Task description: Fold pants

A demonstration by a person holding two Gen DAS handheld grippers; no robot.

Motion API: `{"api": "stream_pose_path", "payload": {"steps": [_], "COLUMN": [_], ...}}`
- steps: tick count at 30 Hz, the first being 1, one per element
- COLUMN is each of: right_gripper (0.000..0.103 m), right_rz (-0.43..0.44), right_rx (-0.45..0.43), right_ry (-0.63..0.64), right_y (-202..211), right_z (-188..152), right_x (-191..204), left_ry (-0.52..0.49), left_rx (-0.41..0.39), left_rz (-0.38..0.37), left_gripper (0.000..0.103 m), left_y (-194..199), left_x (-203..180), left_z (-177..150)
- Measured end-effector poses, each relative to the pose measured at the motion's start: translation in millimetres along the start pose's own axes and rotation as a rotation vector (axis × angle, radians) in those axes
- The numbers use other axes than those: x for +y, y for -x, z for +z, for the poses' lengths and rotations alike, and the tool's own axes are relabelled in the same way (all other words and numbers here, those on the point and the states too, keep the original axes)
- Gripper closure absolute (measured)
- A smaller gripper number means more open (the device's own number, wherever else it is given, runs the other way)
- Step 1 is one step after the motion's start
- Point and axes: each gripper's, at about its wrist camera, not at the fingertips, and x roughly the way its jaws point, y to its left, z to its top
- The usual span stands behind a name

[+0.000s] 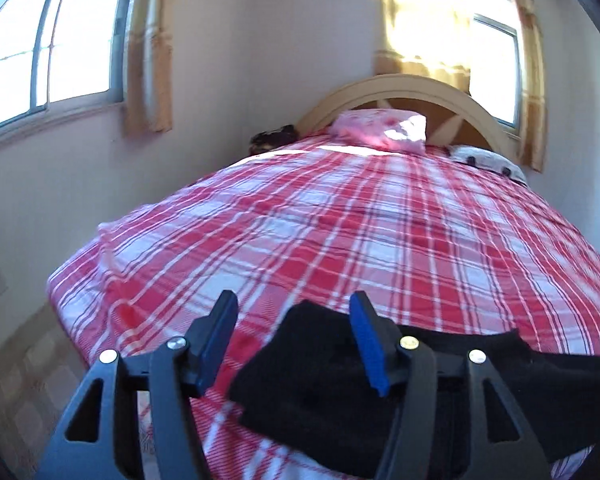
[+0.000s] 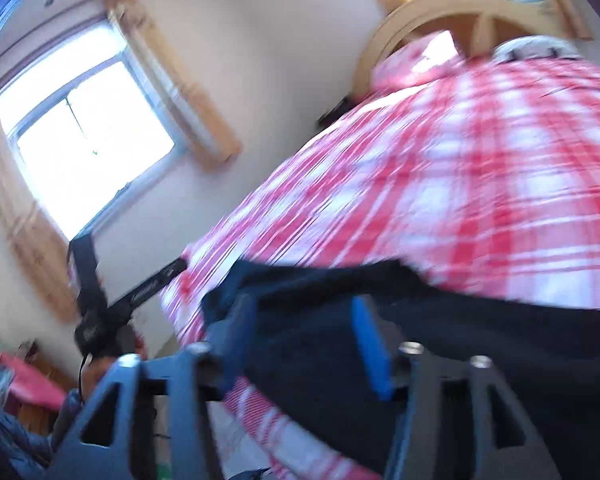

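Window: far left of the left wrist view, bright, a curtain at its side
Left gripper: jaws apart, released; black cloth lies under and between the fingers, no pad pressing on it
Pants: black, lying across the near edge of the bed
Bed: red and white checked cover, pink pillow at the headboard
Right gripper: blurred, jaws apart, released, pants lying beneath the fingers
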Motion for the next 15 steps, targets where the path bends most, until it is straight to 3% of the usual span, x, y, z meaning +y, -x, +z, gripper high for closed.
{"api": "stream_pose_path", "payload": {"steps": [5, 8, 11, 15], "right_gripper": [0.04, 0.04, 0.04, 0.045], "right_rz": [-0.267, -0.434, -0.567, -0.688], "right_rx": [-0.161, -0.294, -0.325, -0.335], "right_ry": [-0.047, -0.205, -0.338, -0.439], "right_y": [82.8, 158.6, 221.8, 265.3], "right_z": [36.6, 46.6, 47.6, 46.6], "right_x": [-64.4, -128.2, -197.7, -262.8], "left_ry": [-0.044, -0.032, -0.045, -0.035], "left_rx": [0.173, 0.296, 0.28, 0.302], "left_rz": [-0.078, -0.043, -0.038, -0.025], "left_gripper": [0.043, 0.043, 0.04, 0.036], "left_y": [-46.2, -69.7, -65.6, -65.6], "left_x": [-41.8, -45.3, -47.9, -49.7], "left_z": [-21.0, -42.0, -44.3, -42.0]}}
